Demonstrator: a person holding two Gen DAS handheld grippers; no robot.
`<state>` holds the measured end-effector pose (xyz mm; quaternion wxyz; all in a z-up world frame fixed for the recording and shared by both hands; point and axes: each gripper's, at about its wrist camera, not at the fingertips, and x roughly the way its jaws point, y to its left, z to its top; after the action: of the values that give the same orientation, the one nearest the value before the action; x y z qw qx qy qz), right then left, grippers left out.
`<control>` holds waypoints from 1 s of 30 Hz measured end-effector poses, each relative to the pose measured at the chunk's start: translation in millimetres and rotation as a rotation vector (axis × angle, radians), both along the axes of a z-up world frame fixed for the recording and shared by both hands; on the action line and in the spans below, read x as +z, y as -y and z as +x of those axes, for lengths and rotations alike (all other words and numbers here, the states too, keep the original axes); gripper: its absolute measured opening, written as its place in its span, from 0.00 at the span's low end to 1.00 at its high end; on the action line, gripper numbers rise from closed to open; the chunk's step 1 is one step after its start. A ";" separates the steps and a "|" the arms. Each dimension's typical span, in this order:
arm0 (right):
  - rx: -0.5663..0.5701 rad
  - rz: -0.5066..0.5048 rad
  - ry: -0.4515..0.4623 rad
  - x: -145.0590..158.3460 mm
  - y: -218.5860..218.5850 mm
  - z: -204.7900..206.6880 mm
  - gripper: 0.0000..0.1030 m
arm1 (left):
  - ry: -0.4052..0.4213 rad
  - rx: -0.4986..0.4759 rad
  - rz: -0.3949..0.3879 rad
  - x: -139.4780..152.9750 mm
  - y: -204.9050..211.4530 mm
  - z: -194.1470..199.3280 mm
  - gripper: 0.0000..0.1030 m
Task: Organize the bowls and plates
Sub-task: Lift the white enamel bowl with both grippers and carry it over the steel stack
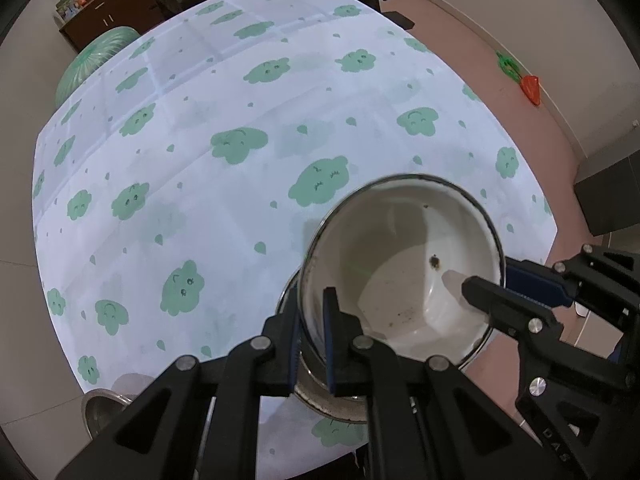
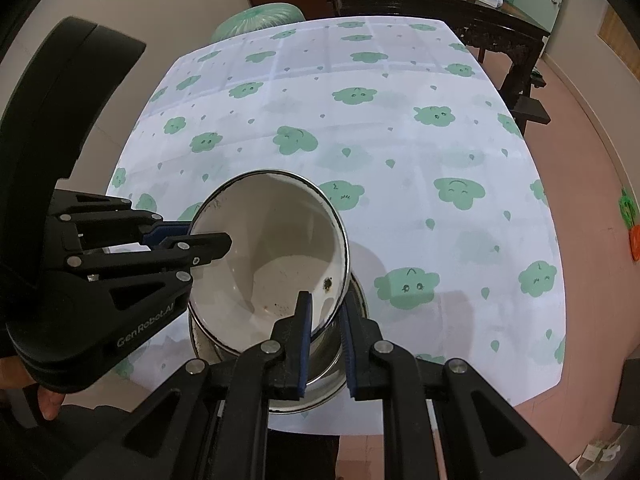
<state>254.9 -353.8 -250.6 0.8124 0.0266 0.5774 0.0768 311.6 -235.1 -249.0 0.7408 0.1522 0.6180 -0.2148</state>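
Observation:
A white enamel bowl [image 1: 400, 248] with a dark rim and a chipped spot inside hangs tilted above the cloud-print tablecloth [image 1: 240, 120]. My left gripper [image 1: 314, 320] is shut on its left rim, one finger inside and one outside. My right gripper [image 1: 492, 280] is shut on the opposite rim. In the right wrist view the bowl [image 2: 272, 240] fills the centre, with the right gripper [image 2: 325, 308] on its near right rim and the left gripper [image 2: 200, 236] on its left rim. A metal bowl [image 2: 320, 380] shows just beneath it; I cannot tell if they touch.
A small steel bowl [image 1: 102, 408] sits past the table's near-left corner. A green bag [image 2: 260, 16] and a dark wooden table [image 2: 440, 4] stand beyond the far edge. An orange-and-green item [image 1: 530, 88] lies on the red floor by the wall. A hand [image 2: 48, 404] shows at lower left.

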 end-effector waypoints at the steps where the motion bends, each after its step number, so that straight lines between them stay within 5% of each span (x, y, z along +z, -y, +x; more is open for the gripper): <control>1: 0.000 0.000 -0.001 0.0 -1.4 -1.8 0.15 | 0.000 0.000 0.000 -0.2 -0.7 -0.9 0.06; 30: 0.013 -0.001 -0.048 -15.7 -20.2 -24.2 0.15 | -0.041 -0.013 0.030 -22.0 -16.0 -25.0 0.07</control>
<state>230.8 -333.6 -266.3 0.7979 0.0243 0.5968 0.0810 286.6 -219.1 -271.1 0.7240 0.1629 0.6353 -0.2134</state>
